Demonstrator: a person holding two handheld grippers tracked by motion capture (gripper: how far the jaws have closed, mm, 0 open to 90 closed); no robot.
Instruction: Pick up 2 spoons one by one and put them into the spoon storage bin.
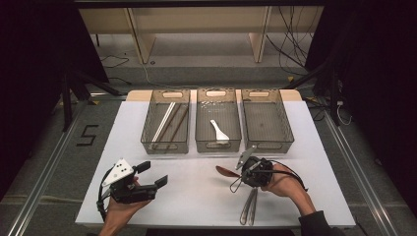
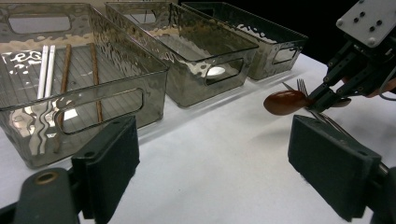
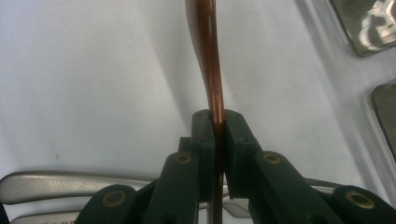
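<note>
Floor marking: a black "5" (image 1: 87, 135) is taped on the grey floor left of the table (image 1: 123, 128); no other writing can be read.
Left gripper (image 1: 150, 173): held in the person's left hand at the table's near left, jaws spread wide with nothing between them.
Left bin (image 1: 166, 122): clear bin at the far left of the row, holding white chopsticks (image 1: 163, 121) and brown chopsticks (image 1: 176, 123) side by side.
Middle bin (image 1: 218, 120): holds a white spoon (image 1: 219, 131).
Brown spoon (image 1: 227, 171): a glossy wooden spoon, its handle pinched between the pads, its bowl pointing left, held just above the white tabletop in front of the middle bin.
Right gripper (image 1: 239, 174): in the person's right hand, jaws pressed tight on the brown spoon's handle.
Metal cutlery (image 1: 249, 206): lies on the table below the right gripper, near the front edge.
Right bin (image 1: 266, 119): stands at the right end of the row.
</note>
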